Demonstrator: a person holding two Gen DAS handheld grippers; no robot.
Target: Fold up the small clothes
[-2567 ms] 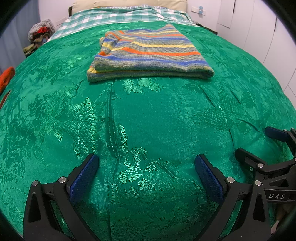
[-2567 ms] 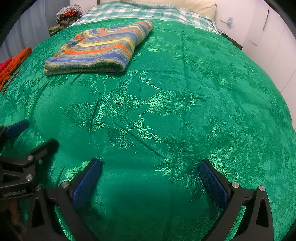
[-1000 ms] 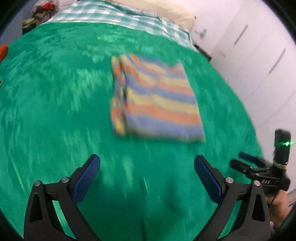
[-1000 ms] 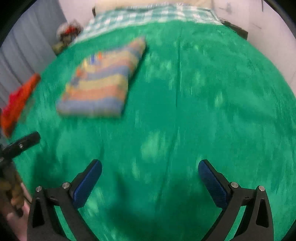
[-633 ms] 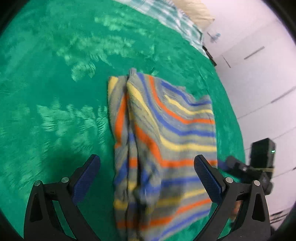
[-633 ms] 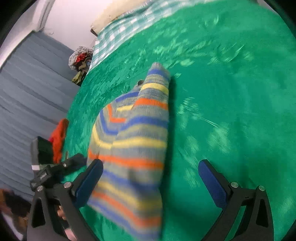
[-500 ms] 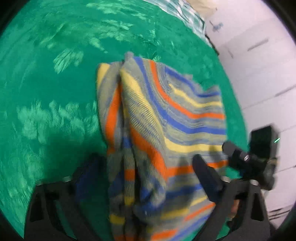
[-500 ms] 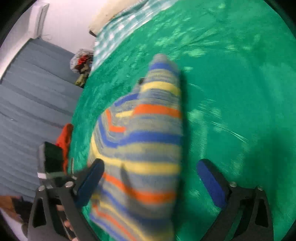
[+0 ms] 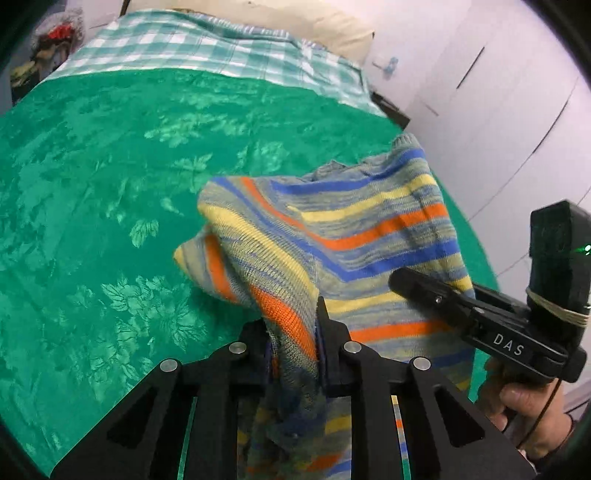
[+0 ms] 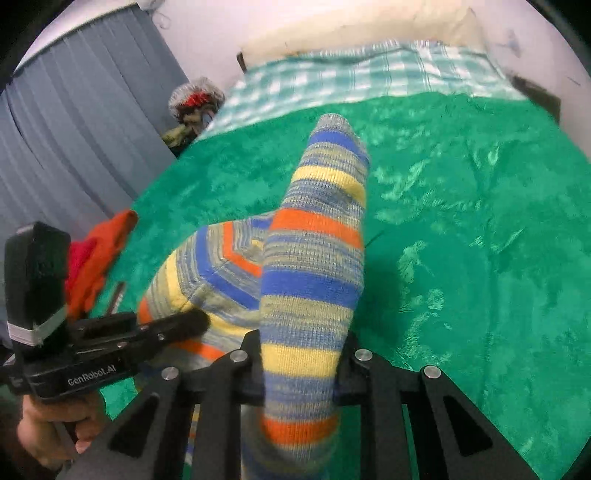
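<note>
A folded striped knit sweater (image 9: 354, 229) in blue, yellow, orange and grey is held up over the green bedspread (image 9: 92, 184). My left gripper (image 9: 291, 343) is shut on the sweater's near left edge. My right gripper (image 10: 299, 354) is shut on the sweater (image 10: 314, 258) at its near right edge. The fabric bunches between each pair of fingers and hangs below them. The right gripper also shows in the left wrist view (image 9: 480, 317), beside the sweater.
A checked sheet (image 9: 192, 48) and a pillow (image 9: 295, 18) lie at the head of the bed. White cupboard doors (image 9: 498, 92) stand to the right. Grey curtains (image 10: 74, 129) and orange-red clothes (image 10: 96, 254) are on the left. A heap of items (image 10: 195, 99) sits by the bed's far left corner.
Both grippers moved forward from the near bedspread to the sweater, closed on its near edge and lifted it off the bed.
</note>
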